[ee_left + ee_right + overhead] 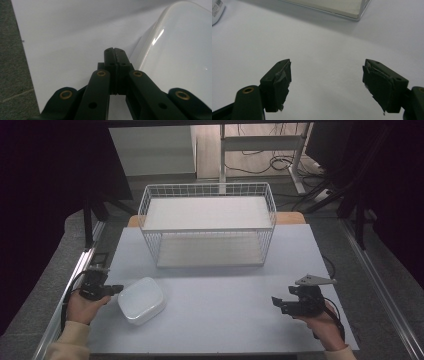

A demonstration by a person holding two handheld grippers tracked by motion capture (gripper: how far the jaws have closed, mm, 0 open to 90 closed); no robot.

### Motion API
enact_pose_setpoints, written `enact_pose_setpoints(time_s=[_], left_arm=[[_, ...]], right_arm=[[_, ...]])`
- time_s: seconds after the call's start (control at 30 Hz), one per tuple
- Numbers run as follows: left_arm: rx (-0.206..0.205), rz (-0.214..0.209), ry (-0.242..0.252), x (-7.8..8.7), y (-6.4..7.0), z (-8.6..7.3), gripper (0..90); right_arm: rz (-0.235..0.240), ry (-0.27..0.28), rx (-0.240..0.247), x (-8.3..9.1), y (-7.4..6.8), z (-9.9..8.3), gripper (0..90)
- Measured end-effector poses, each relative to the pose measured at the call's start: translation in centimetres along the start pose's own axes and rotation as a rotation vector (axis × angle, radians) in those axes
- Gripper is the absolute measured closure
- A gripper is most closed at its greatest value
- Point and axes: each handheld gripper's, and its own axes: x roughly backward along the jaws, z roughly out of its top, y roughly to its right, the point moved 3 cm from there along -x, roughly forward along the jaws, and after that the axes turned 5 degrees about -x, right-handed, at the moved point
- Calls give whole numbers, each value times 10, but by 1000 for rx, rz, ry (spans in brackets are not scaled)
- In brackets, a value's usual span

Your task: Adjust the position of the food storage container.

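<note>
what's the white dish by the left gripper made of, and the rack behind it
White dish: probably glazed ceramic or glossy plastic; its smooth surface shows bright highlights in the left gripper view. Rack: apparently white-coated metal wire, judging by the thin welded grid walls, with flat matte white shelf boards.

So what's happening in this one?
A person holds a claw in each hand at a white table. The left claw, jaws shut on nothing, sits right beside a white lidded container. The right claw waits open over bare table. A two-shelf wire rack stands behind.
</note>
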Motion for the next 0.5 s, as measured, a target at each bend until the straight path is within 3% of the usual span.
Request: enact_pose_setpoints(time_s=[0.5], left_arm=[[-14,-23,-10,-2,8,-2,900]], right_arm=[[0,-4,4,-1,-1,-1,228]])
